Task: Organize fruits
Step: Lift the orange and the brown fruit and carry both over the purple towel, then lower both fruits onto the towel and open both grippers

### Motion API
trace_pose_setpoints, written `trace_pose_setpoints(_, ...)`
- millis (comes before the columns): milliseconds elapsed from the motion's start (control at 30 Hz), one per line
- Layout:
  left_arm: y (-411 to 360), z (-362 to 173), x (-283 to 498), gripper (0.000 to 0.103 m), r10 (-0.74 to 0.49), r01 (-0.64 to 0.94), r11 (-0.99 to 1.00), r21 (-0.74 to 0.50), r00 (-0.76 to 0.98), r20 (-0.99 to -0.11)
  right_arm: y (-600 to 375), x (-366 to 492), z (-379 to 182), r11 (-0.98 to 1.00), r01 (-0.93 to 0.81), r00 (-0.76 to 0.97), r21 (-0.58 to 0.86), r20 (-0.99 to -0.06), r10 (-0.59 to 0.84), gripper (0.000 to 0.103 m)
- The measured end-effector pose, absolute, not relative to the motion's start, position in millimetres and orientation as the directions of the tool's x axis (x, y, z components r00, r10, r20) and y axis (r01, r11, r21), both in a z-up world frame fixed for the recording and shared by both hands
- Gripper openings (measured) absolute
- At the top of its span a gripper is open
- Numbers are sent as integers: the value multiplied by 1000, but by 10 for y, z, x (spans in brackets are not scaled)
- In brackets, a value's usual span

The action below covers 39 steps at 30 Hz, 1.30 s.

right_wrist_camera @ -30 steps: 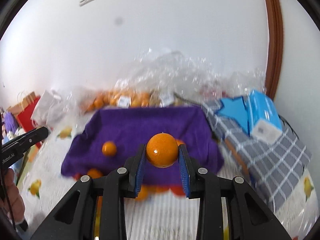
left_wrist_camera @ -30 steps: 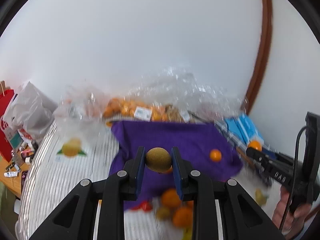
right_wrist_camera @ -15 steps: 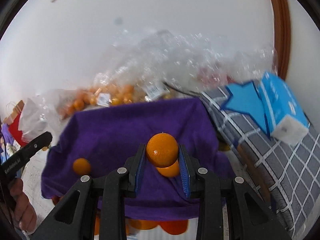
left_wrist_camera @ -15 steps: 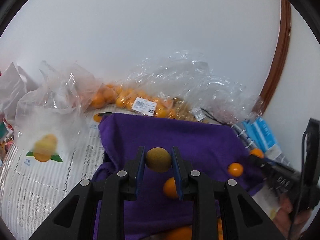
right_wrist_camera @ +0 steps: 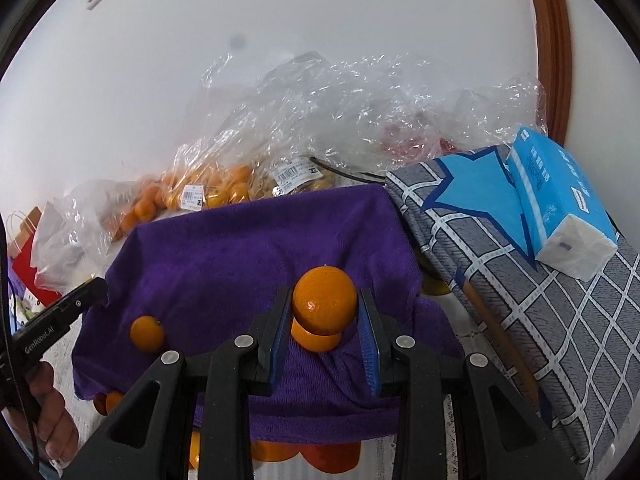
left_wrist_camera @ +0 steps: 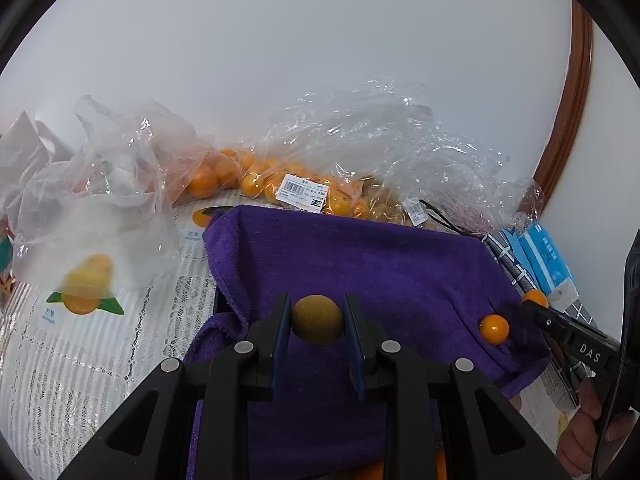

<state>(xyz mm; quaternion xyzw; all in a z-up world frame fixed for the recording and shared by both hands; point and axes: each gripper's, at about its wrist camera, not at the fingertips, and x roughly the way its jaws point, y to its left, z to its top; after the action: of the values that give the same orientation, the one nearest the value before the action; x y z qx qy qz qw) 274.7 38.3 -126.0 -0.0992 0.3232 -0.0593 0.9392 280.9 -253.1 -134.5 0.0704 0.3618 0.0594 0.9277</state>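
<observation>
My left gripper (left_wrist_camera: 316,320) is shut on a brown kiwi (left_wrist_camera: 317,319) and holds it over the purple towel (left_wrist_camera: 380,264). A small orange (left_wrist_camera: 494,329) lies on the towel at its right, near the right gripper's tip (left_wrist_camera: 538,312). My right gripper (right_wrist_camera: 325,312) is shut on a large orange (right_wrist_camera: 324,298) above the purple towel (right_wrist_camera: 240,256). Another orange (right_wrist_camera: 316,340) lies on the towel just under it, and a small orange (right_wrist_camera: 147,333) lies at the left. The left gripper's finger (right_wrist_camera: 60,312) shows at the left edge.
Clear plastic bags of small oranges (left_wrist_camera: 256,180) lie behind the towel against the white wall. A checked grey cloth (right_wrist_camera: 540,300) with a blue tissue pack (right_wrist_camera: 560,204) sits to the right. More oranges (right_wrist_camera: 320,456) lie at the towel's near edge. A fruit-print tablecloth (left_wrist_camera: 80,320) lies left.
Both grippers have moved forward and lower over the purple towel, each still holding its fruit. The towel and bags now look larger and closer.
</observation>
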Motion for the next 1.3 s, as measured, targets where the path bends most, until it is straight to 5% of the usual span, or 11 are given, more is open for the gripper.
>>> trace_pose_setpoints(567, 591, -1363, 2835, 25, -193, -8, 952, -305, 757, -625, -2704, 2857, -1417, 976, -24, 701, 216, -693, 170, 32)
trace_pose_setpoints(1300, 430, -1491, 2910, 25, -207, 27, 964, -265, 702, -681, -2676, 2935, -1577, 988, 10, 652, 152, -751, 108, 33)
